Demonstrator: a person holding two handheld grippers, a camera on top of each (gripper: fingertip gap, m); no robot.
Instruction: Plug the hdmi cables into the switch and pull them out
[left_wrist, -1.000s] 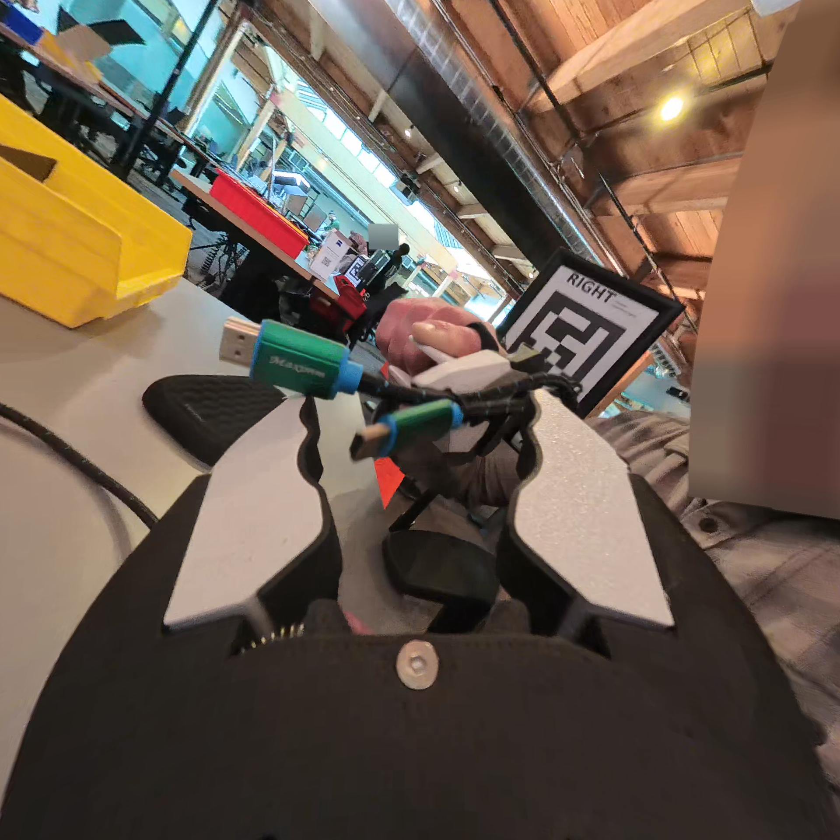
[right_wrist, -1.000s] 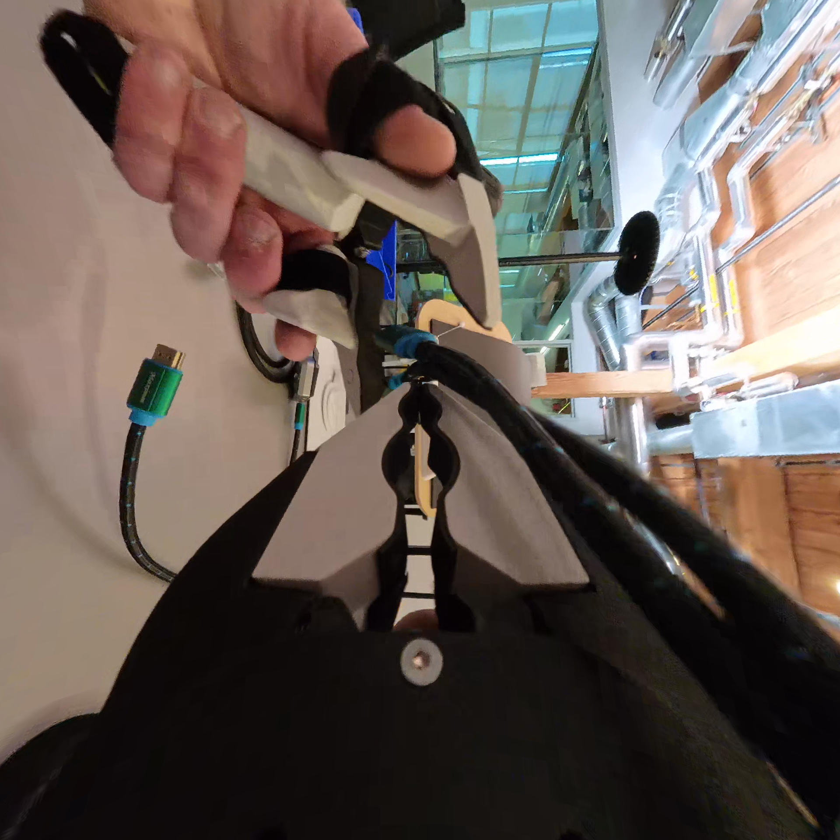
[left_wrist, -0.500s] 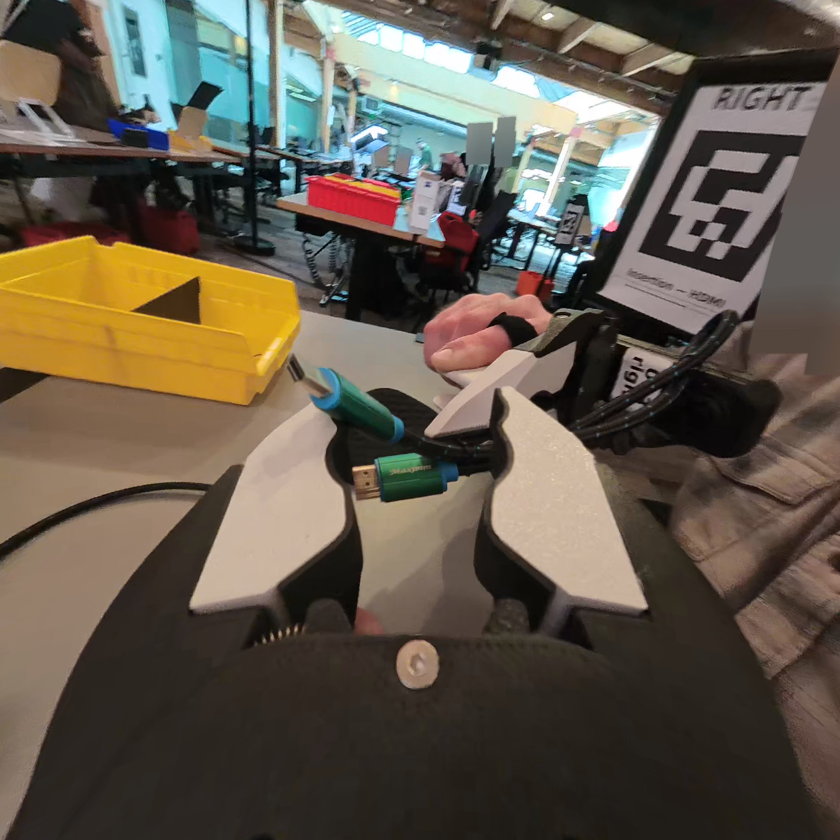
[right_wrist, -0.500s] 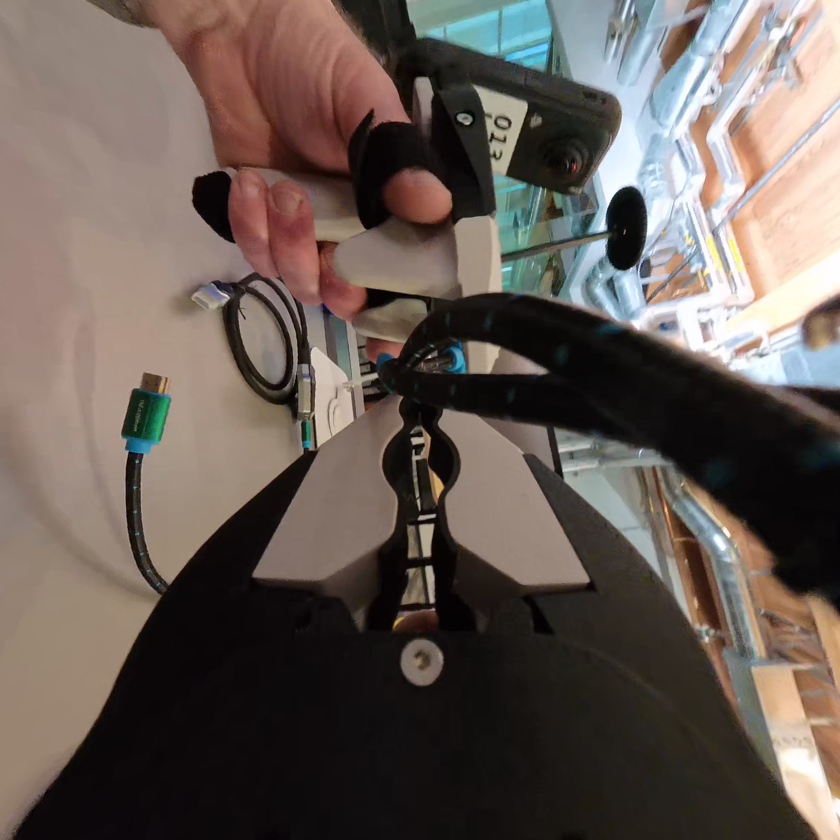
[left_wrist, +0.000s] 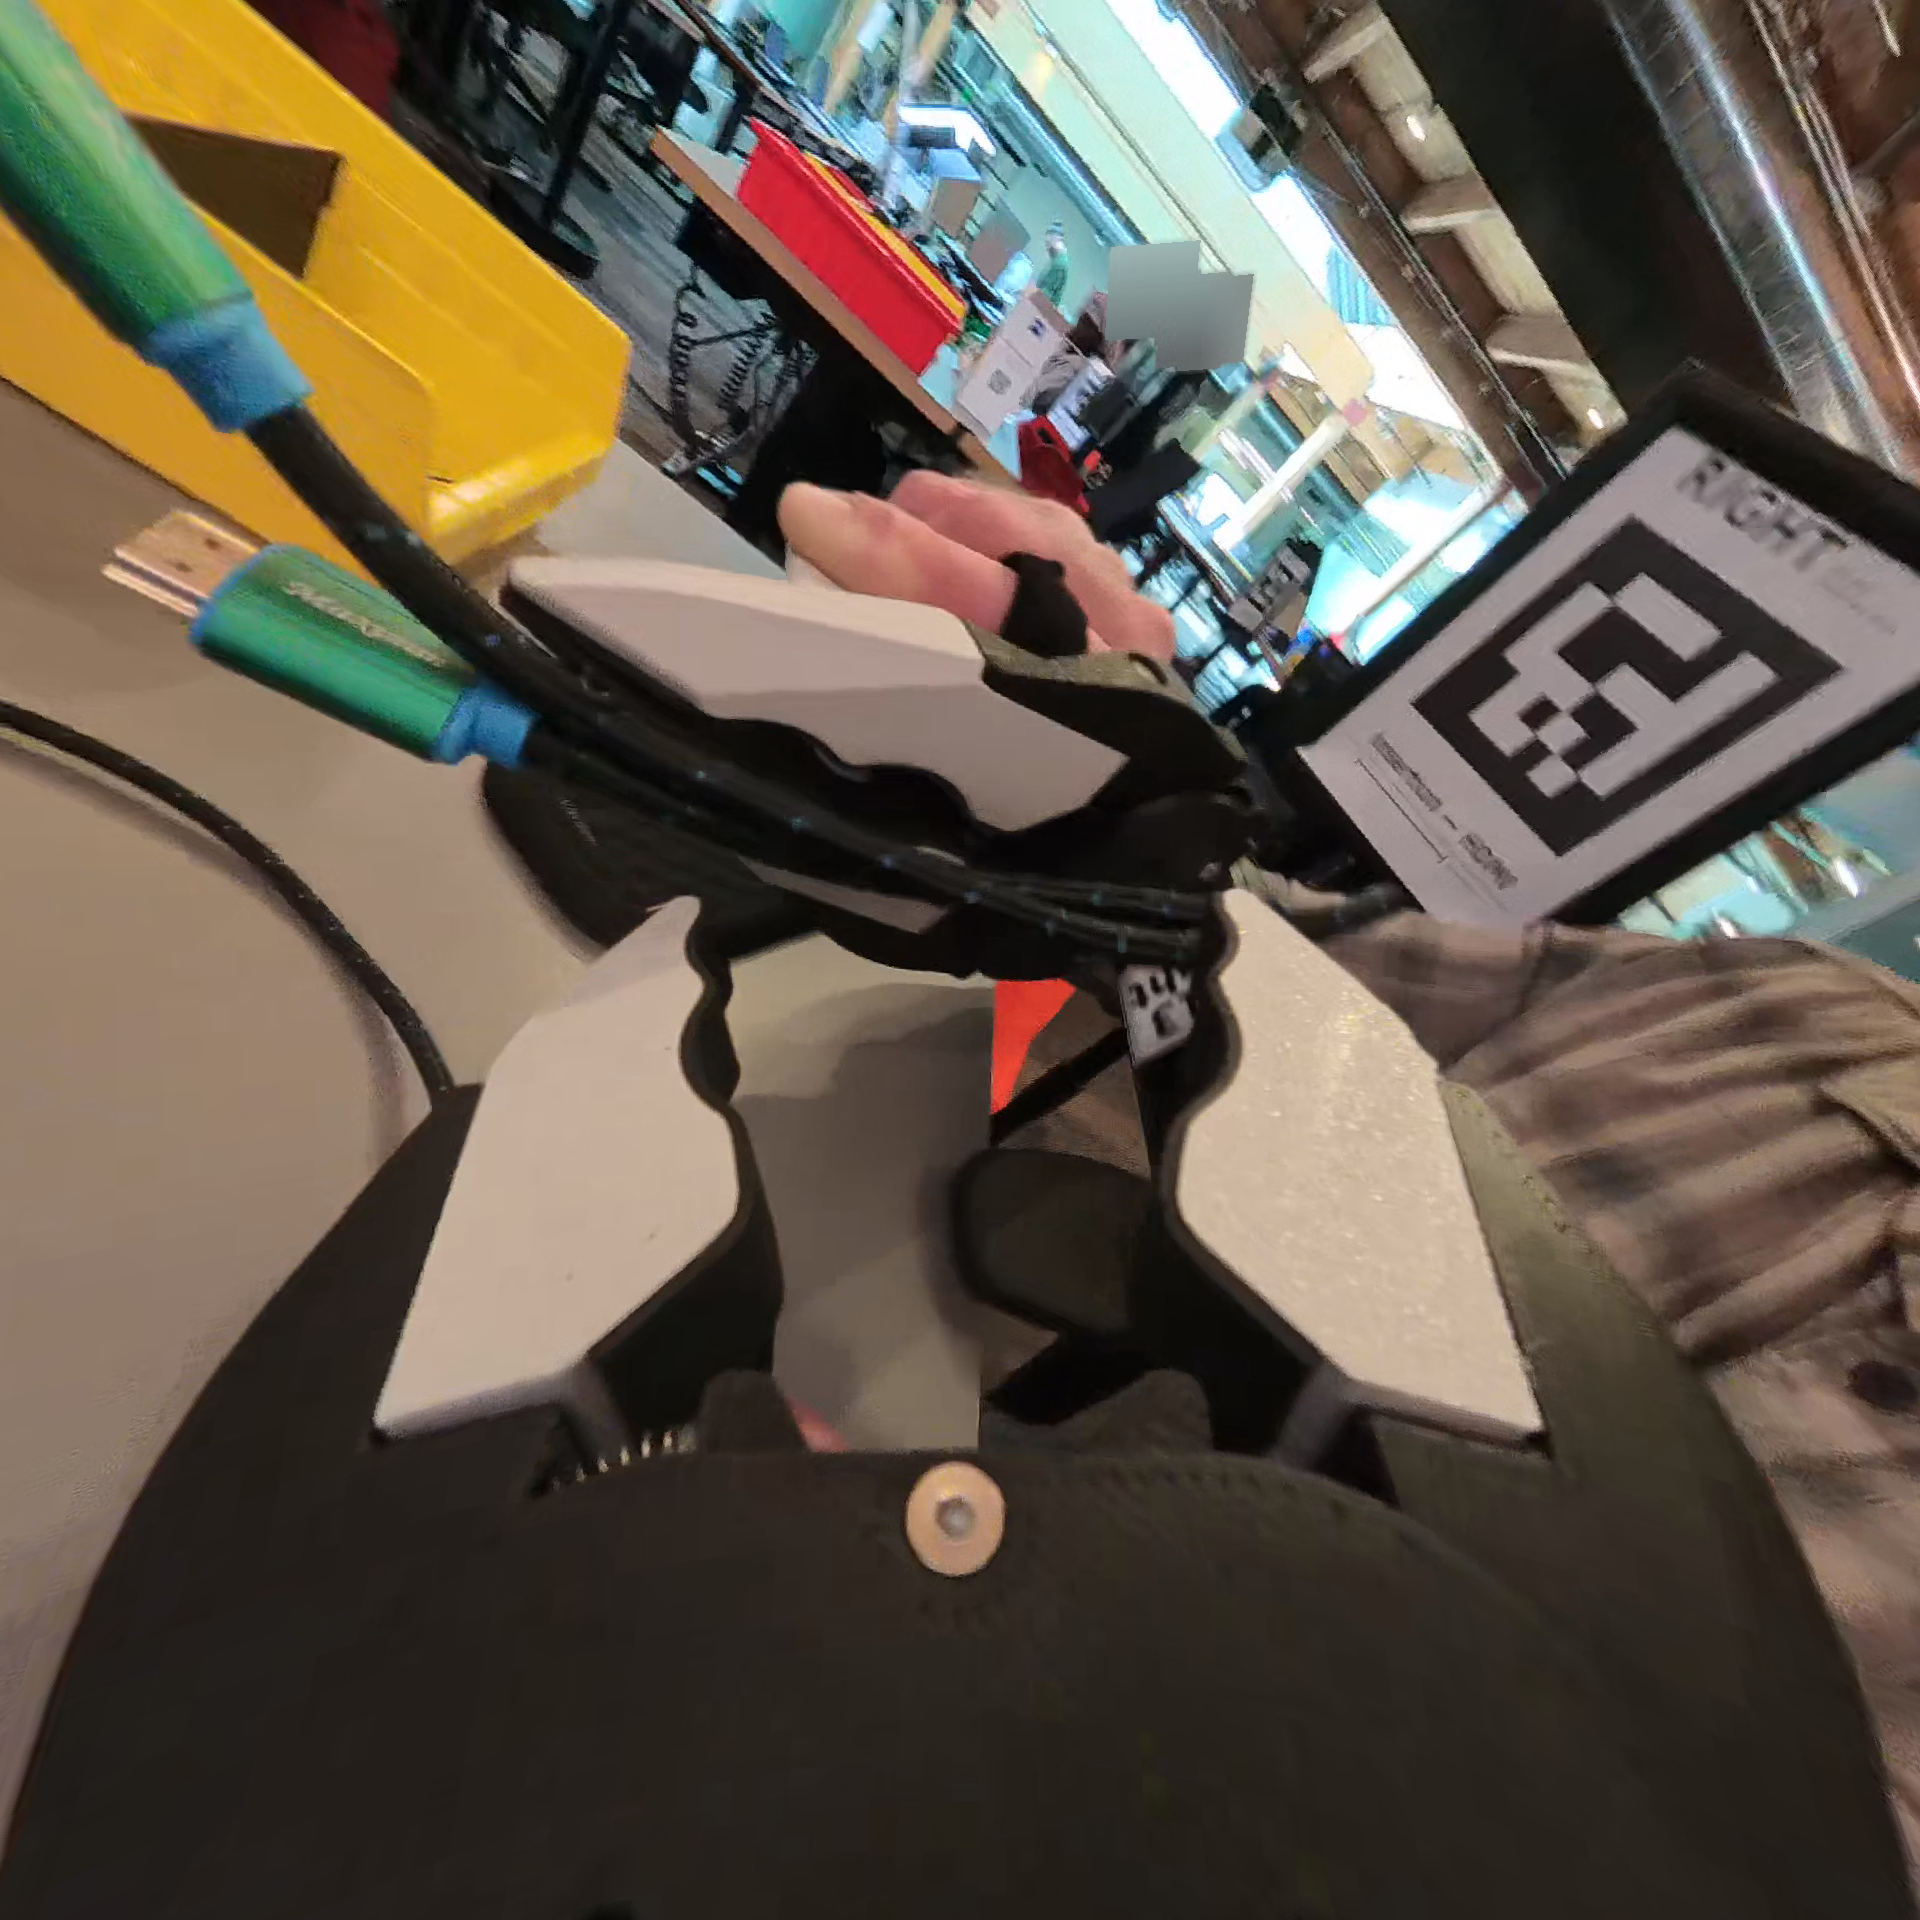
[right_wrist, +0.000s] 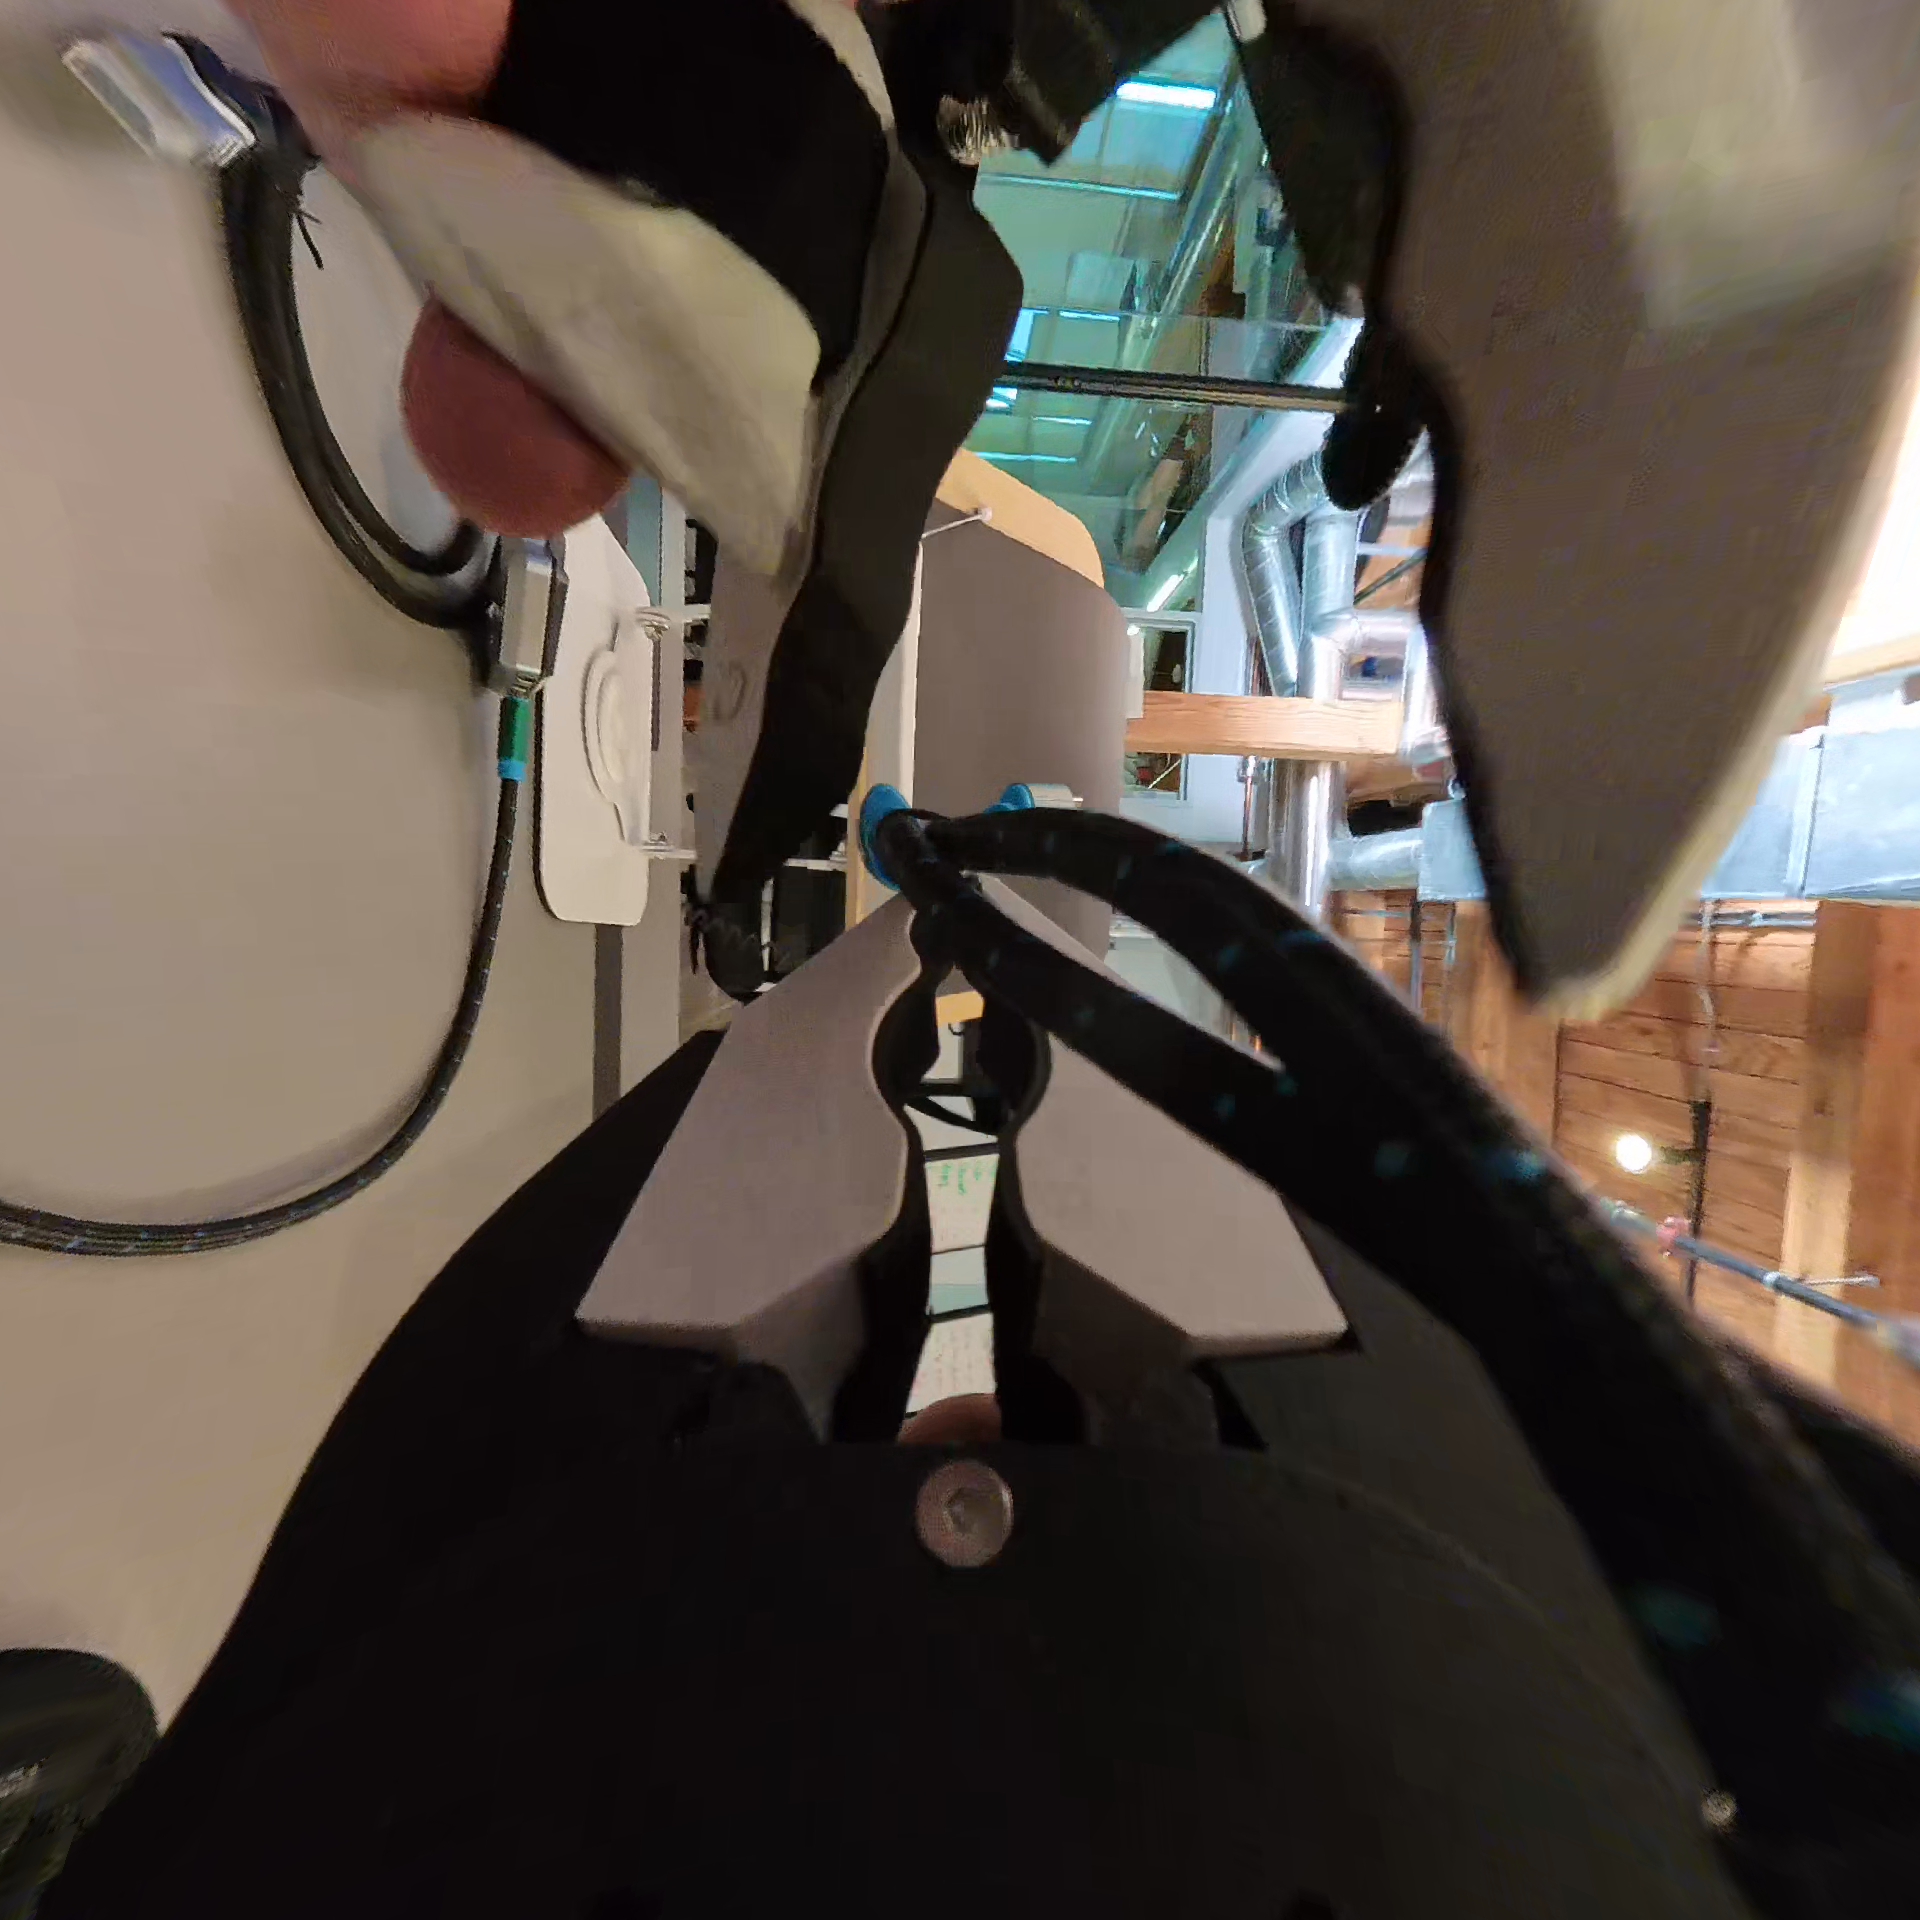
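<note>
The right gripper (right_wrist: 951, 914) is pinching 2 braided HDMI cables (left_wrist: 935, 883) just behind their green plugs (left_wrist: 332, 655); they could be slipping or twisting in that thin hold. The left gripper (left_wrist: 956, 935) is hanging spread just under the cables, above the table (left_wrist: 208, 1039).

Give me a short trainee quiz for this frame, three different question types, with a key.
1. True or false: the left tongs are clamped on a cable.
2. What do the right tongs grip? A) braided cables B) a screwdriver C) a cup
3. Fill in: the plug shells are ___ with blue collars.
Key: 1 false; 2 A; 3 green.
</note>
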